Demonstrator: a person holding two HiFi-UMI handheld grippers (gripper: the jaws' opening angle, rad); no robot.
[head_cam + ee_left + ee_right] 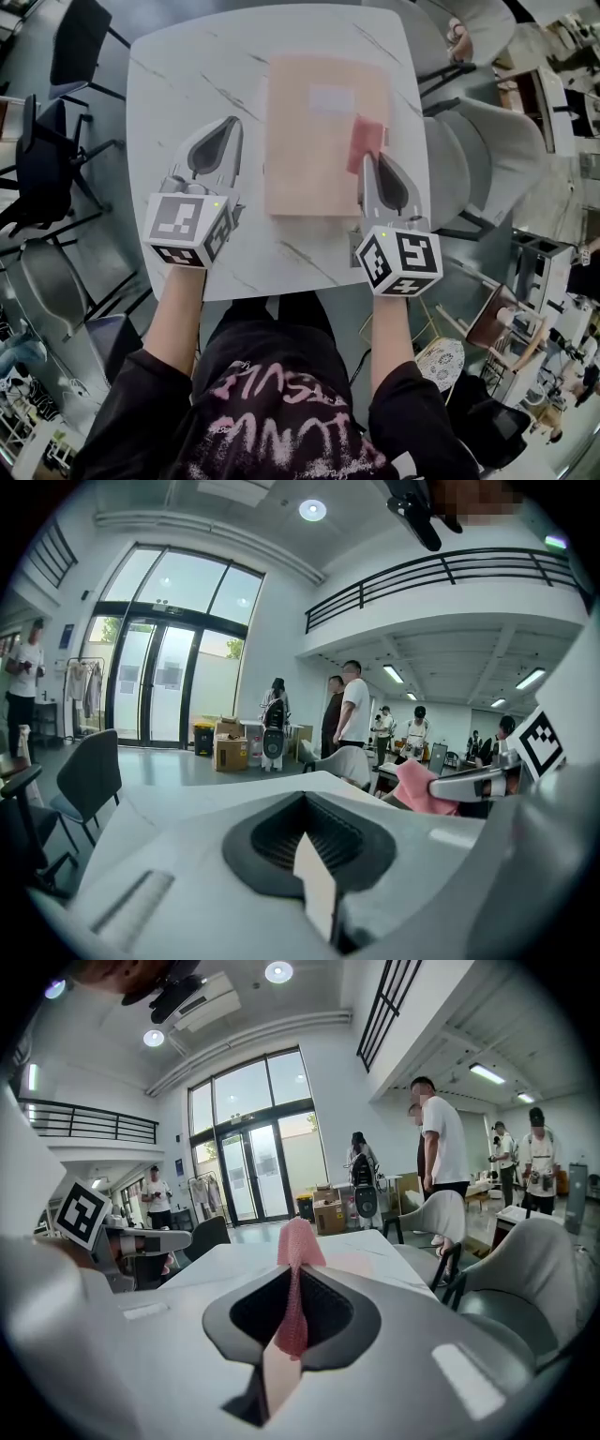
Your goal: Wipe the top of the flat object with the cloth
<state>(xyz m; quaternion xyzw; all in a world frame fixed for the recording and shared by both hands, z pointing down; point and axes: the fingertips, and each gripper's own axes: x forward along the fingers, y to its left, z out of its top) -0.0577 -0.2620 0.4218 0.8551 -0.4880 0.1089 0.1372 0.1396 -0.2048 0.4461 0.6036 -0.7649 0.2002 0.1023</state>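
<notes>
A pale peach flat board (319,141) lies in the middle of the white marble table (187,75). My right gripper (368,159) is at the board's right edge, shut on a pink cloth (366,141) that hangs over the board. In the right gripper view the cloth (298,1246) is pinched between the jaws of the right gripper (292,1279), with the board (354,1262) beyond it. My left gripper (231,124) rests to the left of the board, shut and holding nothing. The left gripper view shows the left gripper (305,803) with its jaws together, and the cloth (419,787) off to the right.
Dark chairs (56,159) stand to the table's left and grey chairs (487,141) to its right. The table's near edge (272,292) is just in front of the person's body. Several people (439,1147) stand in the hall behind.
</notes>
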